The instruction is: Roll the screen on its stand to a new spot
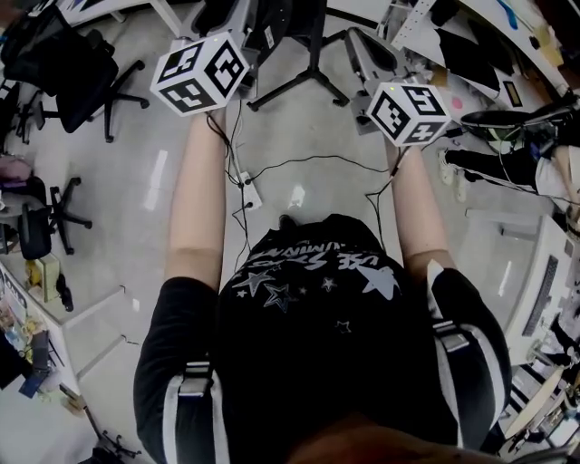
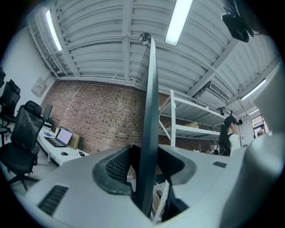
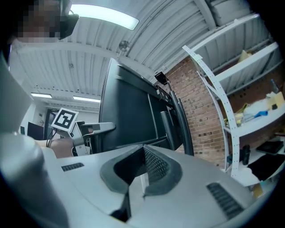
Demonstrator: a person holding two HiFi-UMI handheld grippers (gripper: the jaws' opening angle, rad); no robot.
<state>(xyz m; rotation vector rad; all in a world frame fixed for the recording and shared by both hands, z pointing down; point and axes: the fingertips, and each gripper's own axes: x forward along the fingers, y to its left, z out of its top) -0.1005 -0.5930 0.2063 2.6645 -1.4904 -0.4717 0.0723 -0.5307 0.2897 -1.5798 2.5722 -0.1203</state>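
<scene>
The screen shows edge-on in the left gripper view as a thin dark panel (image 2: 150, 111) rising between the jaws. My left gripper (image 2: 147, 169) is shut on that edge. In the right gripper view the screen's dark back (image 3: 129, 116) stands just ahead and slightly left. My right gripper (image 3: 143, 164) is shut with nothing in it and is apart from the screen. From the head view, the stand's black legs (image 1: 308, 77) spread on the floor between the left gripper (image 1: 237, 23) and the right gripper (image 1: 367, 50). The panel itself is mostly out of that view.
Black office chairs (image 1: 77, 63) stand to the left. A power strip with cables (image 1: 249, 192) lies on the floor by my feet. Cluttered desks (image 1: 489, 63) line the right. White shelving (image 2: 191, 120) and a brick wall are beyond the screen, with a person (image 2: 229, 133) there.
</scene>
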